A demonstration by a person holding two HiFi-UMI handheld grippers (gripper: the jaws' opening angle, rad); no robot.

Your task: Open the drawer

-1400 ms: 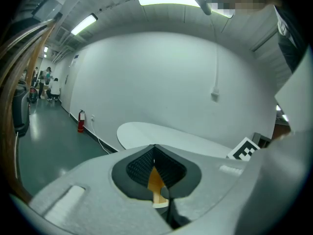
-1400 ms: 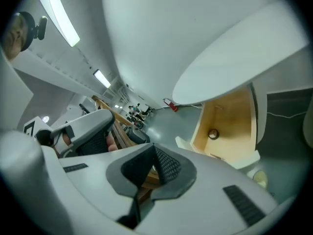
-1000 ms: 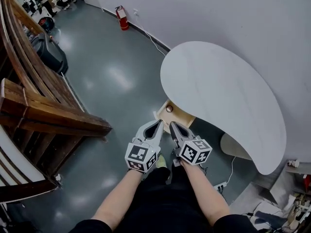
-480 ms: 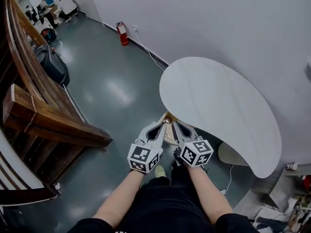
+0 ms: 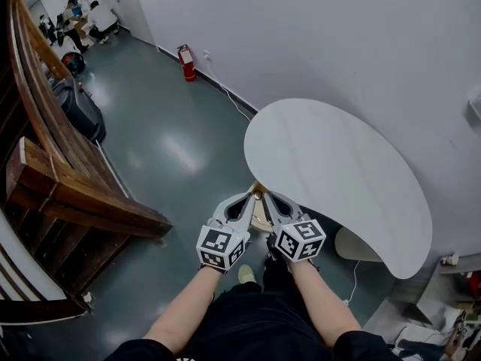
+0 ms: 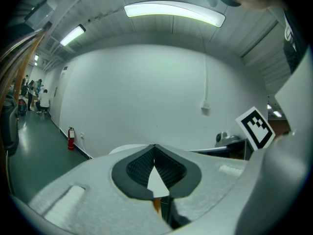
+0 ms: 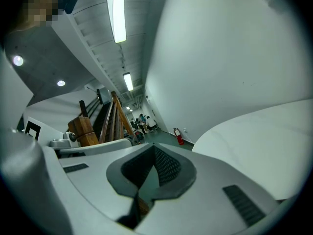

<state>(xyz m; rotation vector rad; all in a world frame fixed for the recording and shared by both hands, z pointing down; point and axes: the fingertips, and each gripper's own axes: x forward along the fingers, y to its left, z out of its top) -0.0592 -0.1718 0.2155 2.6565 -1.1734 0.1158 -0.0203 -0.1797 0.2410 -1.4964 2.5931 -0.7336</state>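
The drawer (image 5: 260, 210) is a light wooden box under the near edge of the white rounded table top (image 5: 338, 171). Only a sliver of it with its small brown knob (image 5: 258, 195) shows between my two grippers in the head view. My left gripper (image 5: 251, 198) and right gripper (image 5: 267, 196) hang side by side just above it, tips pointing at the table edge. Both are shut with nothing between the pads. In the left gripper view the left gripper (image 6: 154, 147) has its tips together. In the right gripper view the right gripper (image 7: 154, 147) is shut too, beside the table top (image 7: 259, 136).
A dark wooden stair railing (image 5: 68, 186) fills the left side. A red fire extinguisher (image 5: 185, 57) stands by the white wall, and a black bag (image 5: 79, 107) sits on the grey floor. People (image 5: 83, 13) are far back. Clutter lies at the bottom right (image 5: 451, 314).
Both grippers have risen together. The drawer, seen more fully a second ago, is now mostly hidden behind the grippers and the table edge. The jaws have stayed shut.
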